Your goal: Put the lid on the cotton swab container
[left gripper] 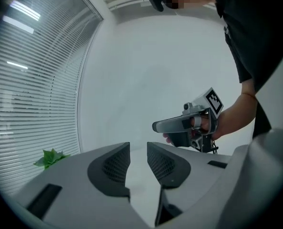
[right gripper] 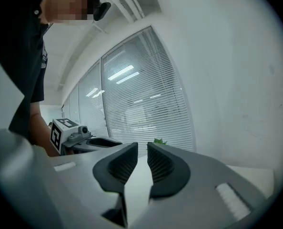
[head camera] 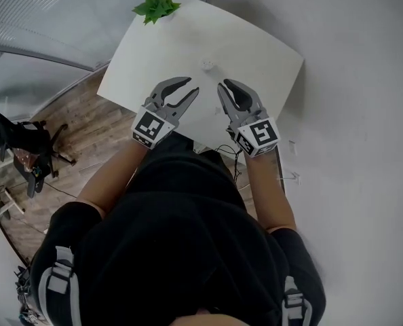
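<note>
Locate the white table (head camera: 256, 53) in the middle of the head view, with a green plant (head camera: 155, 5) at its far left corner. Find the task's thing, a small white round object (head camera: 207, 64), alone on the bare tabletop toward the far side; too small to tell as container or lid. Note the left gripper (head camera: 192, 85) above the near part of the table, to the near left of that object and clear of it, with jaws pointing far and slightly right. Confirm in the left gripper view a modest gap between its ribbed pads (left gripper: 116, 165), with nothing in the gap. Note the right gripper (head camera: 227, 85) just right of the left one, to the near right of the object and likewise apart from it. Confirm in the right gripper view a narrow slit between its pads (right gripper: 160, 163), again with nothing pinched. Treat both grippers as empty and slightly spread, with tips near each other but not touching. See window blinds (left gripper: 32, 104) along the left of the room, a plain white wall (left gripper: 146, 70) beyond the table, and wood flooring (head camera: 86, 134) with a black chair (head camera: 15, 138) left of the table.
</note>
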The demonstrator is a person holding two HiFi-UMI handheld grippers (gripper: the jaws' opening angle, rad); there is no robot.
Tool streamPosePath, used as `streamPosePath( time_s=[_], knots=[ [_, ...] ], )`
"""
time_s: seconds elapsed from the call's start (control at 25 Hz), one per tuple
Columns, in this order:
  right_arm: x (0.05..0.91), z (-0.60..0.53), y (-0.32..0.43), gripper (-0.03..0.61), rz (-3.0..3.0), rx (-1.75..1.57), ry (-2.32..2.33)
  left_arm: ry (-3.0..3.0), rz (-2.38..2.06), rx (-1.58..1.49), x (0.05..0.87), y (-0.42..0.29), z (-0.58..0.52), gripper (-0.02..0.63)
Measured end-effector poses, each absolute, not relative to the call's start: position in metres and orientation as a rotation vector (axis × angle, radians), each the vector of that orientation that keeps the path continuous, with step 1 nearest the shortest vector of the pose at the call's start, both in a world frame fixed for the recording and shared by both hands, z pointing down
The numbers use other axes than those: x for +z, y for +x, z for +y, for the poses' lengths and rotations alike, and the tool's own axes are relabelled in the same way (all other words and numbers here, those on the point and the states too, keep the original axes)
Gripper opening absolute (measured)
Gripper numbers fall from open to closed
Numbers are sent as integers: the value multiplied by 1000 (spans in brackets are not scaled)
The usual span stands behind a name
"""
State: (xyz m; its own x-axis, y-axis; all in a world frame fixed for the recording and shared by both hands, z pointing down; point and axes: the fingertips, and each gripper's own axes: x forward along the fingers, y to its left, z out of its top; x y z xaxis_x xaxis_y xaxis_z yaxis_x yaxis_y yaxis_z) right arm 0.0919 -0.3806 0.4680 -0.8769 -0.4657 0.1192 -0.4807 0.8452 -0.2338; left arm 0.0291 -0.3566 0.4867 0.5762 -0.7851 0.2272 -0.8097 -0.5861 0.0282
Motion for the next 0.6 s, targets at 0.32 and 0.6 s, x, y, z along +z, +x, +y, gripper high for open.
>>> streamPosePath(
  time_s=[0.32, 0.6],
  knots=[
    [432, -347, 113, 15, -3004, 283, 779, 2763, -1338, 202, 436, 53, -327, 9],
    [410, -332, 118, 11, -3049, 245, 784, 2812, -1312, 193, 418, 59, -319, 9]
  ],
)
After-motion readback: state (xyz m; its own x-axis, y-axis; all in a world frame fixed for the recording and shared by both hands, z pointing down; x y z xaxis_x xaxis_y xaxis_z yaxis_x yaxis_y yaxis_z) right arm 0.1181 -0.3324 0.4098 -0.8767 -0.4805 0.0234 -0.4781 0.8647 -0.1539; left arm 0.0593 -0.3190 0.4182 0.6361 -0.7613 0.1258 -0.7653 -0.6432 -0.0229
